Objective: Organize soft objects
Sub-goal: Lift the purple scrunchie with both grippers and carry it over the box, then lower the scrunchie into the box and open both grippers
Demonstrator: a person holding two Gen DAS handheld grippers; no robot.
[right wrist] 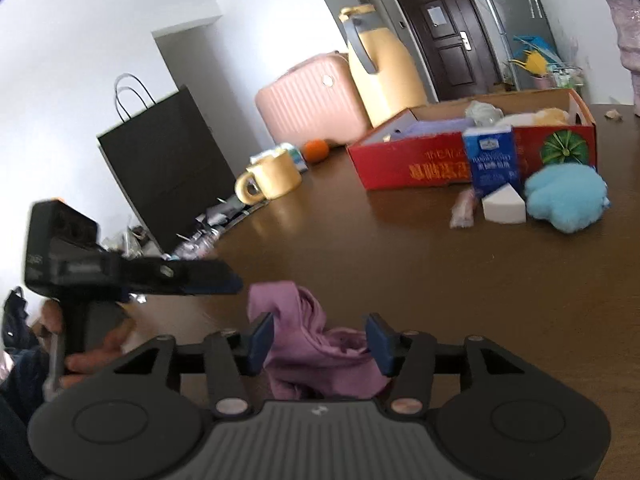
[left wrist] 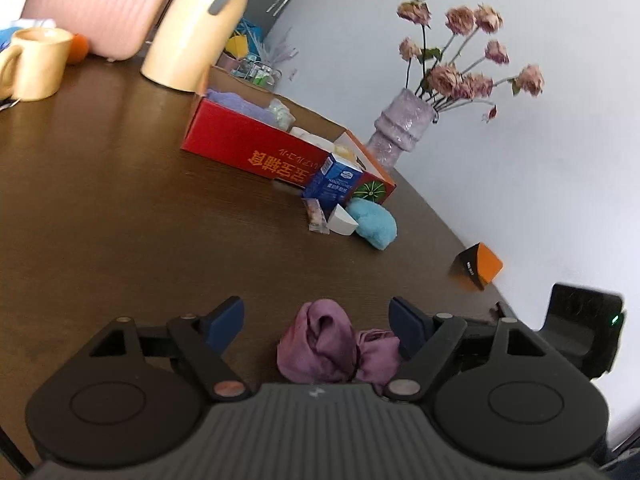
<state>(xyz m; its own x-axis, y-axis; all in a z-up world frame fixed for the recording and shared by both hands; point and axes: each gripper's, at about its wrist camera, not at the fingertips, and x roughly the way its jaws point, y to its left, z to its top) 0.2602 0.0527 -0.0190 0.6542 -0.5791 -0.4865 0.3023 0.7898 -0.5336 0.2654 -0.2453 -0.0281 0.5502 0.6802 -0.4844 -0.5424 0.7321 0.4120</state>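
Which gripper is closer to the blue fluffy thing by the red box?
Right, though only by a little. The right gripper and the left gripper both sit open around the purple cloth, well short of the blue fluffy thing.

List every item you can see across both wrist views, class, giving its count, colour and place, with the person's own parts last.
Cloth: 1, purple, crumpled on the table between both claws.
Table: 1, dark brown wood.
Box: 1, red, open, mid-table, soft things inside.
Carton: 1, blue, against the box front.
Fluffy toy: 1, light blue, beside the carton.
Wedge sponge: 1, white, before the carton.
Mug: 1, yellow, left of the box.
Jug: 1, yellow, behind the box.
Suitcase: 1, pink, behind the table.
Vase: 1, lilac, holding dried pink flowers.
Paper bag: 1, black.
Left claw: open.
Right claw: open.
Hand: 1, on the left claw's handle.
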